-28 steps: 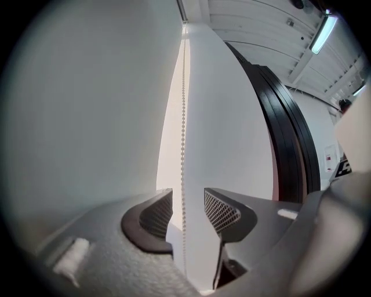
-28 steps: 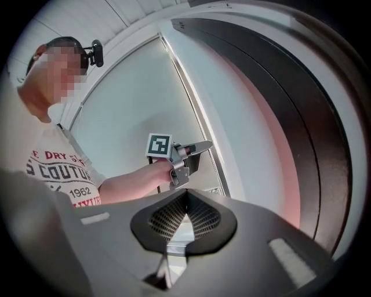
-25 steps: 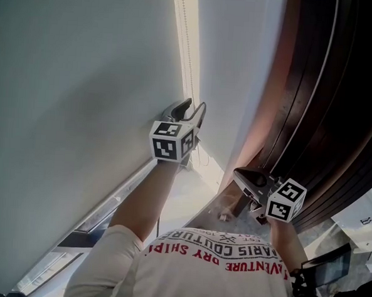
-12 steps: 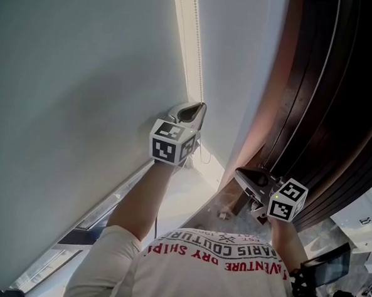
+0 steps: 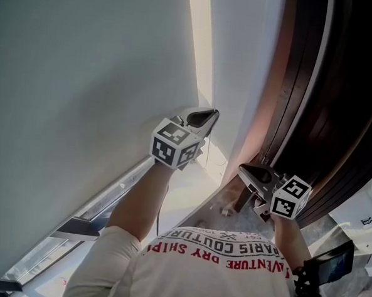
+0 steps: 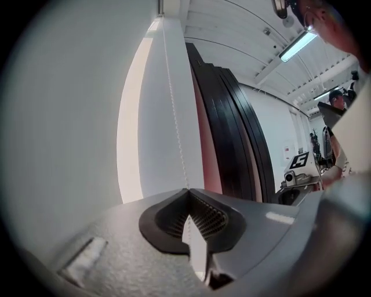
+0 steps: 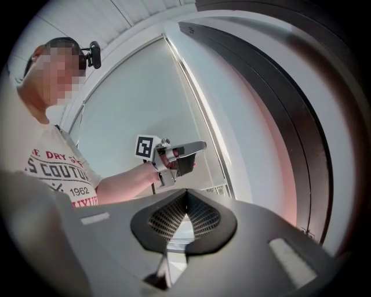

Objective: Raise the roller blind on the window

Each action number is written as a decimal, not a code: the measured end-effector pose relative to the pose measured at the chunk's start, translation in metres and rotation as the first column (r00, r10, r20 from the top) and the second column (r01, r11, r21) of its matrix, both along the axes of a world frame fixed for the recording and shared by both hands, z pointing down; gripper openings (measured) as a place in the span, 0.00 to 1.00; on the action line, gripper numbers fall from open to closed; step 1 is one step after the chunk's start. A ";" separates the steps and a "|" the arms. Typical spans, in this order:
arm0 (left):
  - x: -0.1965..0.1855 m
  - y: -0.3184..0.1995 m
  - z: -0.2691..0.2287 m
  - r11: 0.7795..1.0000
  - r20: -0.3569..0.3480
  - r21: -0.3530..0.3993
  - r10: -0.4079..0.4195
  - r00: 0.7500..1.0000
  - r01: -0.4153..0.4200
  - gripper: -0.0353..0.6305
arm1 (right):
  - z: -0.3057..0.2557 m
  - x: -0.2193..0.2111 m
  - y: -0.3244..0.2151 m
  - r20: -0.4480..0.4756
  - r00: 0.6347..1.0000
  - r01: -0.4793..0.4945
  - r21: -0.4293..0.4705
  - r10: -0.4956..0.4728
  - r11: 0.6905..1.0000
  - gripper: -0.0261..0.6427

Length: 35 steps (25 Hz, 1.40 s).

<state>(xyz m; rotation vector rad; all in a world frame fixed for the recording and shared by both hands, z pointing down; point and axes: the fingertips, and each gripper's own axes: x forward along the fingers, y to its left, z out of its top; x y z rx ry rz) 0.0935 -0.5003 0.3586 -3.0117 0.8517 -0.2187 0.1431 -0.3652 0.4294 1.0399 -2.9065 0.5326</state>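
Observation:
The pale grey roller blind (image 5: pixel 83 76) hangs down over the window on the left. Its white bead chain (image 6: pixel 177 127) runs down beside the bright gap at the blind's edge and ends right in the tips of my left gripper (image 6: pixel 187 190), which is shut on it. In the head view that left gripper (image 5: pixel 208 118) points at the bright strip (image 5: pixel 201 51). My right gripper (image 5: pixel 250 172) is lower and to the right, shut with nothing in it, near the dark panels. The right gripper view also shows the left gripper (image 7: pixel 191 149), held level.
Dark brown wooden panels (image 5: pixel 328 90) stand close on the right. The blind's bottom bar (image 5: pixel 107 196) lies just above the white sill (image 5: pixel 183 201). A white wall section (image 5: pixel 241 66) separates the window from the panels. Small debris lies on the floor (image 5: pixel 223 211).
My left gripper's jaws stood open a second ago and are now shut. It has shifted right and a little down toward the bright strip. The right gripper has stayed put.

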 end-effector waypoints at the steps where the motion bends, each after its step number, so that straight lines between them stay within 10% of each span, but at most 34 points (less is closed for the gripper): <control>1: 0.000 0.002 0.001 1.000 -0.002 -0.007 0.004 1.000 -0.004 0.05 | 0.000 -0.001 0.001 0.000 1.000 -0.001 -0.002 0.001 1.000 0.04; 27: -0.001 0.136 0.032 0.996 0.084 -0.036 0.083 0.993 -0.080 0.05 | -0.040 0.002 0.079 -0.048 0.999 -0.004 0.107 0.009 0.994 0.04; 35: -0.012 0.143 0.085 0.999 0.217 -0.005 0.054 0.975 -0.054 0.06 | -0.068 0.009 0.052 -0.113 0.994 0.014 0.197 0.009 0.980 0.04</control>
